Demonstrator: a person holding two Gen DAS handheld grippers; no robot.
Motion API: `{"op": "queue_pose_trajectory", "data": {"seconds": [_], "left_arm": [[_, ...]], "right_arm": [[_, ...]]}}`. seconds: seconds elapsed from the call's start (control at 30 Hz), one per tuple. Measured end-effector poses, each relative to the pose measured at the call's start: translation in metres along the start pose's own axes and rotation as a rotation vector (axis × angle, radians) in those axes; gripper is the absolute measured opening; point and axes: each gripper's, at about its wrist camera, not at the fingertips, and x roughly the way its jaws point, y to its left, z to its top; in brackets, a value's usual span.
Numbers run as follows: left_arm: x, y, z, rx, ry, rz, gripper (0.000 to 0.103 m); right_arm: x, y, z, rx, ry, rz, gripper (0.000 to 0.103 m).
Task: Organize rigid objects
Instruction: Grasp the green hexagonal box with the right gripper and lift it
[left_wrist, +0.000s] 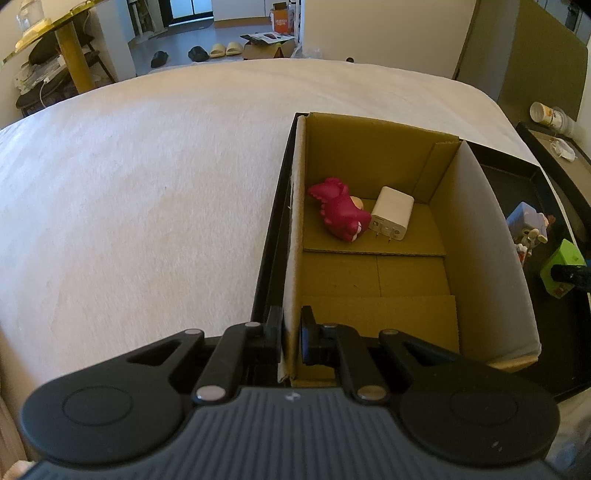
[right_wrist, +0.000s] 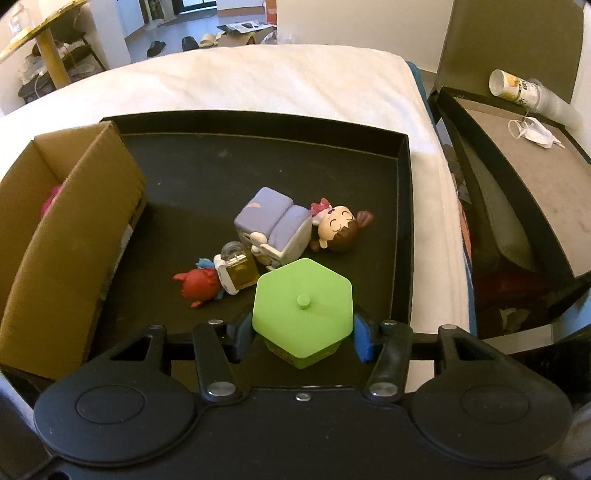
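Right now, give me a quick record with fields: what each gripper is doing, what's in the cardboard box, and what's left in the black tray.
left gripper: shut on the cardboard box near wall
right gripper: around the green hexagonal container, pads at its sides
box contents: pink dinosaur toy, white wall charger
black tray contents: lavender block figure, doll figure, yellow bottle, red toy

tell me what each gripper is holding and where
Left gripper: cardboard box, clamped on its near left wall. Right gripper: green hexagonal container, by its sides.
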Motion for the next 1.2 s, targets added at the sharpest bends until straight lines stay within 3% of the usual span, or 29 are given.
{"op": "queue_pose_trajectory", "data": {"seconds": [0.47, 0.7, 1.2], "left_arm": [[-0.001, 0.002, 0.000, 0.002, 0.001, -0.013, 0.009], [-0.002, 0.002, 0.000, 0.006, 0.000, -0.014, 0.009], [-0.001, 0.002, 0.000, 0.004, 0.002, -0.015, 0.009]], "right_arm": [[-0.040, 0.018, 0.011, -0.029, -0.076, 0.005, 0.052], [-0.070, 0.036, 0.024, -0.038, -0.127, 0.045, 0.052], [-0.093, 0.073, 0.039, -0.084, -0.198, 0.118, 0.052]]}}
